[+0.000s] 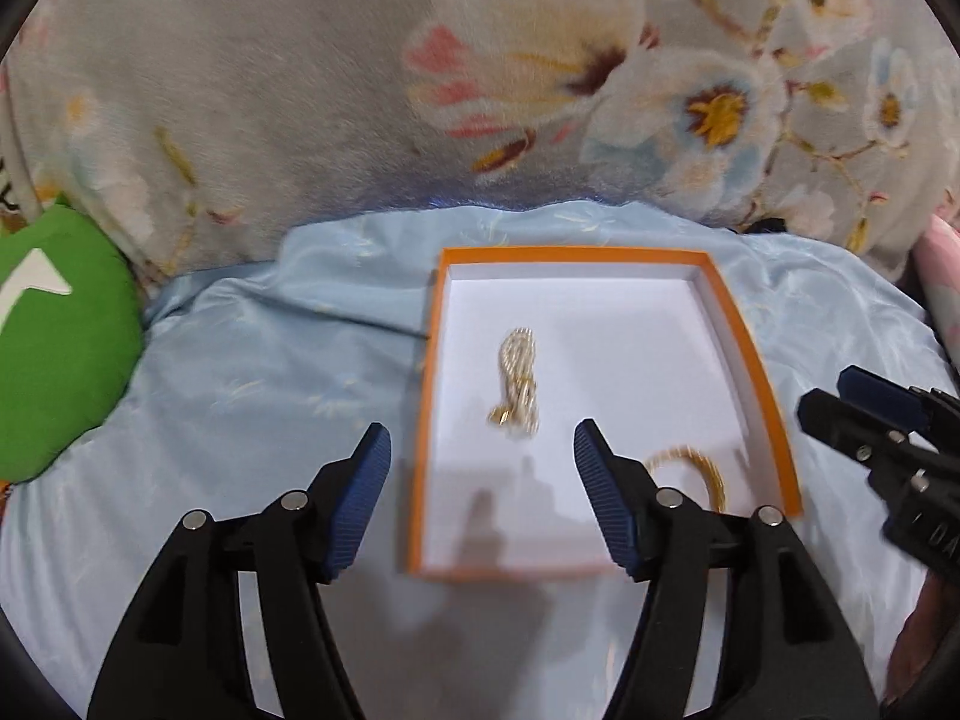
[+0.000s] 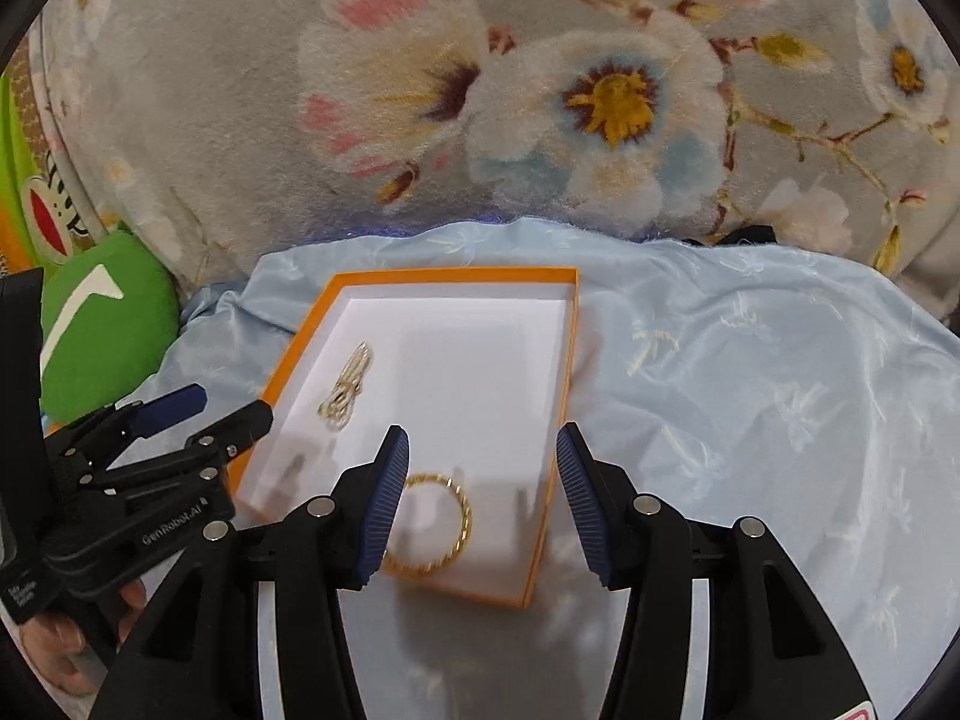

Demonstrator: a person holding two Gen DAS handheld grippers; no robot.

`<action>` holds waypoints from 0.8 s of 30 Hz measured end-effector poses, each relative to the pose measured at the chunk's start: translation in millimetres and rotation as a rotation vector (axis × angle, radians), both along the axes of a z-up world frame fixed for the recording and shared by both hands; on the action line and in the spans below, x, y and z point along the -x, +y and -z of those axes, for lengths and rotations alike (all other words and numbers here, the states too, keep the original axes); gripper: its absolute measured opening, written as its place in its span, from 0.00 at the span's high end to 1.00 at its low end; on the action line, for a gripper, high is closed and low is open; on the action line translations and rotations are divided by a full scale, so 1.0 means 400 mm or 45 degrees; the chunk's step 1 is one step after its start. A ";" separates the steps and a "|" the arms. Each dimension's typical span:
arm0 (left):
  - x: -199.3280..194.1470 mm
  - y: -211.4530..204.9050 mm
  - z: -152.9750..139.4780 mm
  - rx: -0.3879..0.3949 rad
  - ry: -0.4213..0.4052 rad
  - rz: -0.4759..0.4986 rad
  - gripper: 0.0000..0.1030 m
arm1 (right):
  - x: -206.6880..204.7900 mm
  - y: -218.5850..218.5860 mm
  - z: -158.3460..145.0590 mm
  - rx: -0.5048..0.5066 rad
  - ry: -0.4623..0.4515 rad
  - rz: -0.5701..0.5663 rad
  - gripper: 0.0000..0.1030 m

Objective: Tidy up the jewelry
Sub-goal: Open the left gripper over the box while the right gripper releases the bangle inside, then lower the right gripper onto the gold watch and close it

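Note:
An orange box (image 1: 570, 253) with a white inside lies open on a light blue satin cloth. In it are a bunched pearl-and-gold necklace (image 1: 519, 384) and a twisted gold bangle (image 1: 702, 471), the bangle partly hidden behind my left gripper's finger. My left gripper (image 1: 482, 450) hovers open over the box's near left corner with nothing between its pads. In the right wrist view my right gripper (image 2: 483, 450) stands open above the box (image 2: 456, 274), just over the bangle (image 2: 438, 525) and not touching it. The necklace (image 2: 348, 387) lies farther left. The left gripper (image 2: 231, 405) shows at that view's left edge.
A grey plush blanket (image 1: 300, 90) with large flowers rises behind the blue cloth (image 1: 270, 390). A green cushion (image 1: 60, 348) sits at the left. The right gripper (image 1: 828, 393) enters at the right edge. A hand (image 2: 60, 642) shows at the lower left.

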State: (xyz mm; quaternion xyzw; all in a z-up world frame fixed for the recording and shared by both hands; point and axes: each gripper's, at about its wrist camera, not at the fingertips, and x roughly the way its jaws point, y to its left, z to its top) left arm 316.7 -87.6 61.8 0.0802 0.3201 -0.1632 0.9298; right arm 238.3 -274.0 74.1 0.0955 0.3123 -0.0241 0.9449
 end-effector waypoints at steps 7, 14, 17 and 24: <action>0.222 0.152 0.003 0.042 0.077 -0.001 0.40 | 0.274 0.050 0.061 -0.041 0.024 -0.060 0.50; 0.398 0.240 0.062 0.074 0.174 -0.027 0.40 | 0.461 0.131 0.174 0.032 0.116 -0.052 0.50; 0.460 0.261 0.089 0.090 0.209 -0.036 0.40 | 0.500 0.155 0.208 0.076 0.147 -0.067 0.50; 0.550 0.290 0.148 0.126 0.298 -0.043 0.40 | 0.515 0.176 0.235 0.135 0.180 -0.146 0.50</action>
